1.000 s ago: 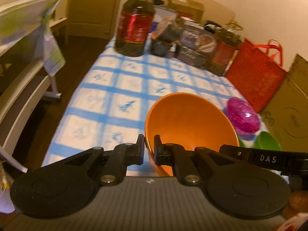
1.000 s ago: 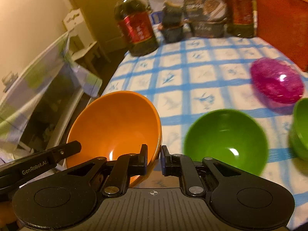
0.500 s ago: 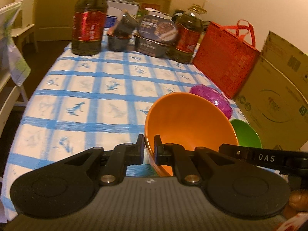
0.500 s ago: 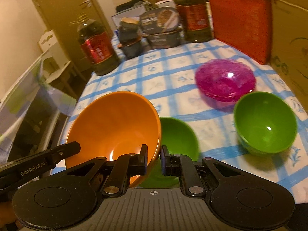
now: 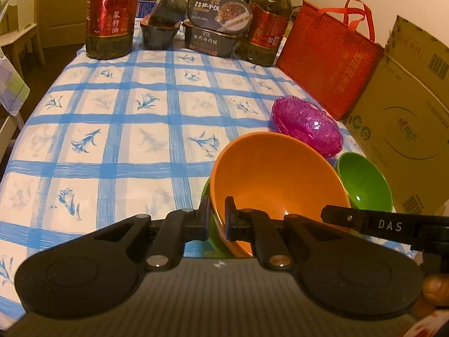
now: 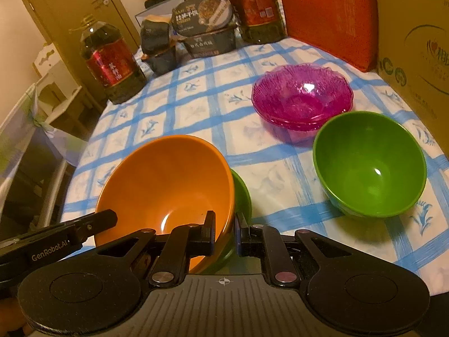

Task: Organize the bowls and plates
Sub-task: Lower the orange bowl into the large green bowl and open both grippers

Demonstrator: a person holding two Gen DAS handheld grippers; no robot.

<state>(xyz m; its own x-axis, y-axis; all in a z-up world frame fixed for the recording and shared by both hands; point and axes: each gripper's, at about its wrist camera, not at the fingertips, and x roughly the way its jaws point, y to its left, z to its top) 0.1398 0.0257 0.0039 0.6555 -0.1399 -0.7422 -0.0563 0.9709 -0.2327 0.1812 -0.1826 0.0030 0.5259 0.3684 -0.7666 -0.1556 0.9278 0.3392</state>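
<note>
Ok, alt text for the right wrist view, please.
Both grippers pinch opposite rims of an orange bowl, the right gripper centre, the left gripper entering from the left, over a partly hidden green bowl. Another green bowl and a pink glass bowl sit on the blue-checked tablecloth.

Left gripper (image 5: pixel 217 219) angled downward, fingers (image 5: pixel 204 219) pinched nearly together, right gripper (image 6: pixel 224 231) likewise, both side by side
</note>
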